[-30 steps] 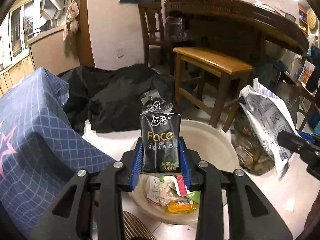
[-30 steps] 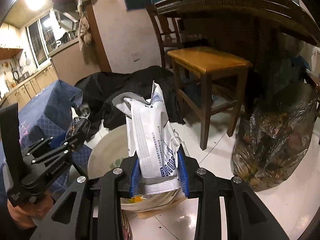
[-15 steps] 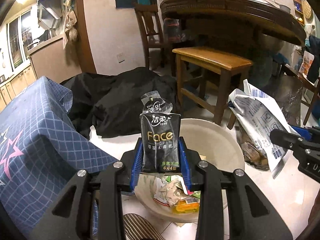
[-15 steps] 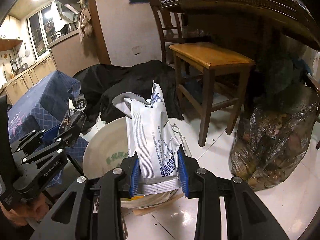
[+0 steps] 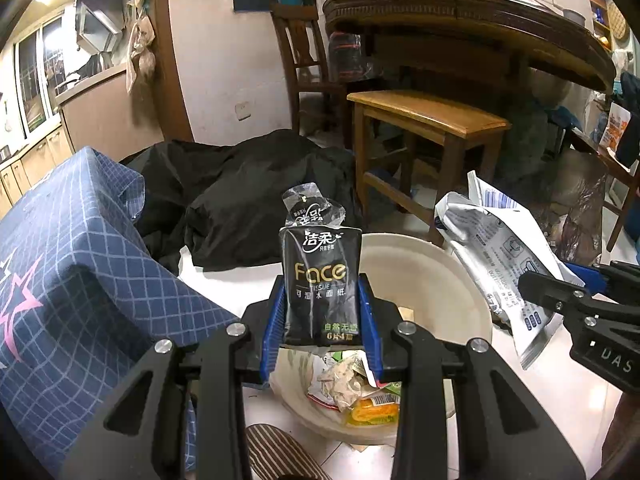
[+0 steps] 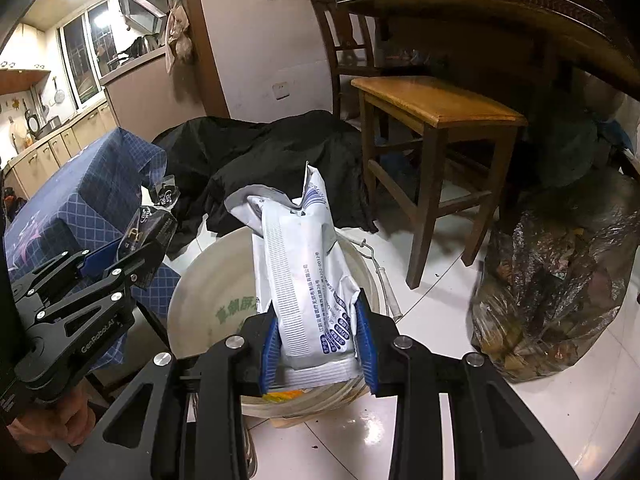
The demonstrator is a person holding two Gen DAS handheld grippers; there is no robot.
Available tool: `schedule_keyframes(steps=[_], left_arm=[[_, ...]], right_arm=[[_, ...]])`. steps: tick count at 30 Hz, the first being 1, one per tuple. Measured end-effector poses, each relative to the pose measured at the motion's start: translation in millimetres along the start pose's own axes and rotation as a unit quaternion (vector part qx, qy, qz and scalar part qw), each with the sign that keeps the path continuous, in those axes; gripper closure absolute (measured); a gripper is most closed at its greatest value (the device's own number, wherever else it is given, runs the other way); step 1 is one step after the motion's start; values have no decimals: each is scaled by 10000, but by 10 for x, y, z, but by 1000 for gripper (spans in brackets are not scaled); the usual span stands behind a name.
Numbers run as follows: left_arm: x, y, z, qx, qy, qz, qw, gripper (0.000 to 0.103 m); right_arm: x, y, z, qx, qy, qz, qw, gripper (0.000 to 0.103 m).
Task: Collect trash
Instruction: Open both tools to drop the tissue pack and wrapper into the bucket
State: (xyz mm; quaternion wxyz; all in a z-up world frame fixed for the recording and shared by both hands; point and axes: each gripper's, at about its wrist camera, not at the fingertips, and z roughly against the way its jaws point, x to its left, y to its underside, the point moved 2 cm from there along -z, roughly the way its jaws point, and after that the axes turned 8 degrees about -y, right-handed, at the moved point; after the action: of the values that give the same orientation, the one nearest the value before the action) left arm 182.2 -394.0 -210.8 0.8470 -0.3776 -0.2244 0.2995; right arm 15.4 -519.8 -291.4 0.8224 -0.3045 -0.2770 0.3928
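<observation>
My left gripper (image 5: 320, 320) is shut on a black tissue packet (image 5: 320, 280) marked "Face", held upright over the near rim of a cream bucket (image 5: 432, 280). Crumpled wrappers (image 5: 360, 388) lie in the bucket's bottom. My right gripper (image 6: 316, 340) is shut on a white crinkled plastic bag (image 6: 300, 260) with blue print, held above the same bucket (image 6: 200, 312). In the left wrist view the white bag (image 5: 500, 256) and right gripper (image 5: 576, 304) hang at the bucket's right edge. In the right wrist view the left gripper (image 6: 132, 252) with the black packet (image 6: 152, 228) sits at the left.
A blue checked cloth (image 5: 68, 280) covers something at the left. A black garment (image 5: 240, 192) lies behind the bucket. A wooden stool (image 6: 436, 120) and a dark table (image 5: 480, 28) stand behind. A full translucent trash bag (image 6: 552, 288) sits on the white tile floor at the right.
The right gripper with the white bag has shifted closer over the bucket. The left gripper has kept its place with the black packet.
</observation>
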Motion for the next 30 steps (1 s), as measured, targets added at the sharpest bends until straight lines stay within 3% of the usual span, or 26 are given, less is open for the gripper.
schedule_keyframes(steps=[5,8,26,27,29,30], left_arm=[[-15,14,-60,106,-6,-27,9999,67],[-24,27,-112,189,-52,-54,9998,61],[-30,53,-193,353,213,-41,9991,60],[-33,52,-202,349,238,-35,9991,59],[-50,46,-208,280,238,-62,9993,44],[-55,48,-200,238,208,-66,9995,43]], right_arm=[[36,-45,-135,95,-94,69,9999,64],[16,-94,-215,36,-25,72,10000,48],[-133,-37,-102,-87,-20,-150,9998,48],[-132,-38,-80,-106,-32,-155,9998,48],[-138,-23,-44,-129,-55,-172,9998,48],[-142,-22,-21,-146,-64,-179,9997,48]])
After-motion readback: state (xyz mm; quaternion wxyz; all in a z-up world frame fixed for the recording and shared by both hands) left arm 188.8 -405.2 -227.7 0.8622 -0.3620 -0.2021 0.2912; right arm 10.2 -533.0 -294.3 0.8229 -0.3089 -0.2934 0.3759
